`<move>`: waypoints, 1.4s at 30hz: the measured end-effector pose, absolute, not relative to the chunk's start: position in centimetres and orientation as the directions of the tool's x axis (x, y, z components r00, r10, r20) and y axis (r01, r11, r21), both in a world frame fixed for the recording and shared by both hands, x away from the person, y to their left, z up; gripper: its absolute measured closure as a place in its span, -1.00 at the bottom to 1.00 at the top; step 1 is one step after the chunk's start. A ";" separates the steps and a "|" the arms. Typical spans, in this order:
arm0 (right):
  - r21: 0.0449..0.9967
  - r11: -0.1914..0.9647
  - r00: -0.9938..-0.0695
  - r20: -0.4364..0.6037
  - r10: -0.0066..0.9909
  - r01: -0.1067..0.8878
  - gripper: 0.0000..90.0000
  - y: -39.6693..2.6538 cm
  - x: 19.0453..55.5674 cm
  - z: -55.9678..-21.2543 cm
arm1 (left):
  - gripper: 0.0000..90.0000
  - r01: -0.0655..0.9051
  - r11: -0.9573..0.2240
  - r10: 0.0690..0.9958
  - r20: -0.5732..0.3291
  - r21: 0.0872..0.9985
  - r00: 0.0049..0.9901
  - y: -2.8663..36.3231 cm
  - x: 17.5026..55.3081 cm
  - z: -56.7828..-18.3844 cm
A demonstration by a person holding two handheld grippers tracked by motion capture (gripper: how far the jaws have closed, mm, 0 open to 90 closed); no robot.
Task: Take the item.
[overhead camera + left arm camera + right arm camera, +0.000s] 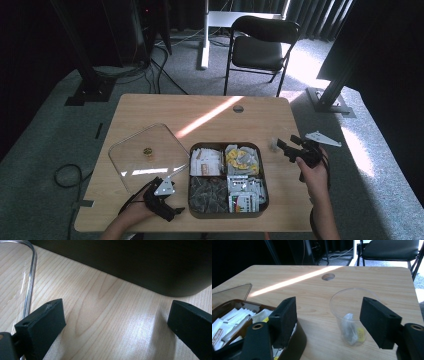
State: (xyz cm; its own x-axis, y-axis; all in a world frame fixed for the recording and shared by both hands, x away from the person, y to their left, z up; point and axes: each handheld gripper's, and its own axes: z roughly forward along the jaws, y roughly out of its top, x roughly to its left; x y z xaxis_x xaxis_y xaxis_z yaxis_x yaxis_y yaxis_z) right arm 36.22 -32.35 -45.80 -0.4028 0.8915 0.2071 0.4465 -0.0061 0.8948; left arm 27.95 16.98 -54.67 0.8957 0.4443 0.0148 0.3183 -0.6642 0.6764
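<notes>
Jaws spread wide on my right gripper (328,322), lined up over the clear plastic cup (352,315) standing on the wooden table (367,280) just right of the dark compartment tray (265,185), a small packet (352,330) lying in the cup's bottom. My left gripper (115,327) gapes open too, empty, low over bare wood between the tray's dark wall (150,265) and the clear lid (145,155) lying flat to the tray's left.

High view down over table (150,107), gripper views low and close, all sharing the dark tray (264,172)
</notes>
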 end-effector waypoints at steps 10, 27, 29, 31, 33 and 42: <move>0.896 0.029 -0.426 0.182 0.886 0.443 -0.57 -31.6 34.7 -46.9 | -0.97 0.318 -0.664 0.445 0.015 0.677 0.896 17.0 27.9 -54.7; 0.870 0.060 -0.443 0.189 0.876 0.490 -0.57 -31.3 33.2 -50.5 | -0.97 0.318 -0.662 0.445 0.015 0.679 0.896 17.0 27.9 -54.7; 0.865 0.061 -0.440 0.191 0.878 0.498 -0.57 -31.5 33.0 -50.8 | -0.97 0.318 -0.662 0.445 0.015 0.678 0.895 17.0 27.9 -54.7; 0.863 0.063 -0.437 0.190 0.879 0.501 -0.57 -31.6 32.9 -51.2 | -0.97 0.318 -0.662 0.445 0.015 0.678 0.895 17.0 27.9 -54.7; 0.860 0.070 -0.438 0.186 0.880 0.505 -0.58 -31.7 32.6 -51.4 | -0.97 0.318 -0.663 0.445 0.015 0.678 0.896 17.0 27.9 -54.7; 0.832 0.101 -0.449 0.188 0.874 0.546 -0.63 -31.7 31.8 -53.0 | -0.97 0.317 -0.664 0.444 0.016 0.678 0.896 17.0 27.9 -54.7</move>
